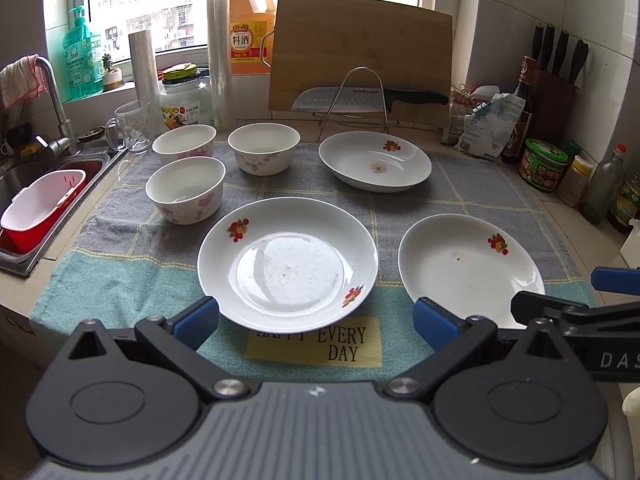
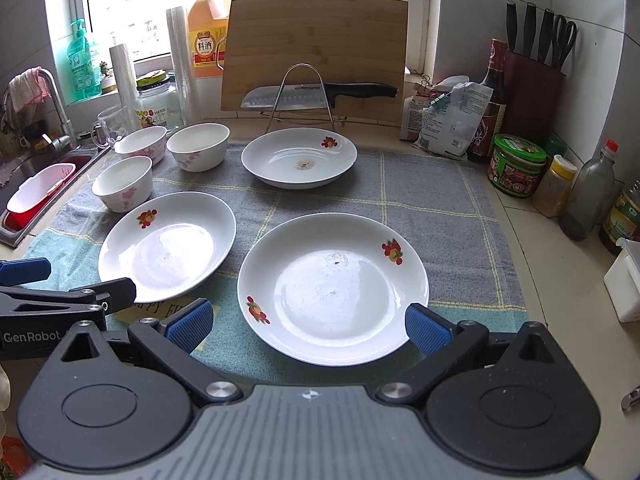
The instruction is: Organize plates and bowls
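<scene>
Both wrist views look from the cloth's (image 1: 120,264) near edge toward the window (image 2: 120,8), low and close. The left view centres the left plate (image 1: 288,260), the right view the right plate (image 2: 332,288); both share every dish.

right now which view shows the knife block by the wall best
The right wrist view: the knife block shows its whole front with four handles and scissors. In the left wrist view the knife block sits near the warped right edge, smaller, its base hidden behind a bottle.

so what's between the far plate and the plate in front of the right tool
Nothing: only bare grey checked cloth lies between the far plate and the near right plate. The right wrist view shows it clearest.
</scene>
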`<state>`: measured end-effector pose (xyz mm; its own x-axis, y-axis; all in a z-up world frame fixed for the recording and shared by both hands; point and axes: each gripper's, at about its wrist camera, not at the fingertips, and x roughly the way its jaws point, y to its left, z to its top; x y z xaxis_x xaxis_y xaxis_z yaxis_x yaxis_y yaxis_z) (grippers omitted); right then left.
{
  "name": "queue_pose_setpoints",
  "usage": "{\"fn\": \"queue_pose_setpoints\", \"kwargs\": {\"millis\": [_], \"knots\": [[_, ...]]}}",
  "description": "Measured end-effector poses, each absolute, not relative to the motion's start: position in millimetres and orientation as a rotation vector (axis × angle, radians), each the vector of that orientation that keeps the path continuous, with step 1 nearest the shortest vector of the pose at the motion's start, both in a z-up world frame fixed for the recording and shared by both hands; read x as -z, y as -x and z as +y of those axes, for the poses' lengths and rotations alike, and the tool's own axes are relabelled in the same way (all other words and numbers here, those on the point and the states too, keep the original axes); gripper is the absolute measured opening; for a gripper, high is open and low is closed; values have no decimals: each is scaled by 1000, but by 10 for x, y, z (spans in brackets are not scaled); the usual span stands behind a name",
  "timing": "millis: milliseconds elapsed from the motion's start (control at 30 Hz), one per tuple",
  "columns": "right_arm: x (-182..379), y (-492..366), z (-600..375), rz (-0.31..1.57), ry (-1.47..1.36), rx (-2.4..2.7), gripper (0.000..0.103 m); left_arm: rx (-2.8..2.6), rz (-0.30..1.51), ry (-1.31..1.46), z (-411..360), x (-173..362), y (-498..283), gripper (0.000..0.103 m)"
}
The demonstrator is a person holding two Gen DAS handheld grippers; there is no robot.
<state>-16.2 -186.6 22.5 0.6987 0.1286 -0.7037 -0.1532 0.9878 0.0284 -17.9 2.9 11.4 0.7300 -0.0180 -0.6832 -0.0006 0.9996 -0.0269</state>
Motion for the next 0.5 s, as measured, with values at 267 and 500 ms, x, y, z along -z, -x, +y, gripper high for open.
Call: {"fn": "queue_pose_setpoints", "kwargs": {"millis": [267,500], "knots": [[-176,191,-2035,720,74,-198,103,35,752,20,53,-111,182,102],[89,197,-2208,741,101,-216,103,66,785,67,77,-63,129,102]]}}
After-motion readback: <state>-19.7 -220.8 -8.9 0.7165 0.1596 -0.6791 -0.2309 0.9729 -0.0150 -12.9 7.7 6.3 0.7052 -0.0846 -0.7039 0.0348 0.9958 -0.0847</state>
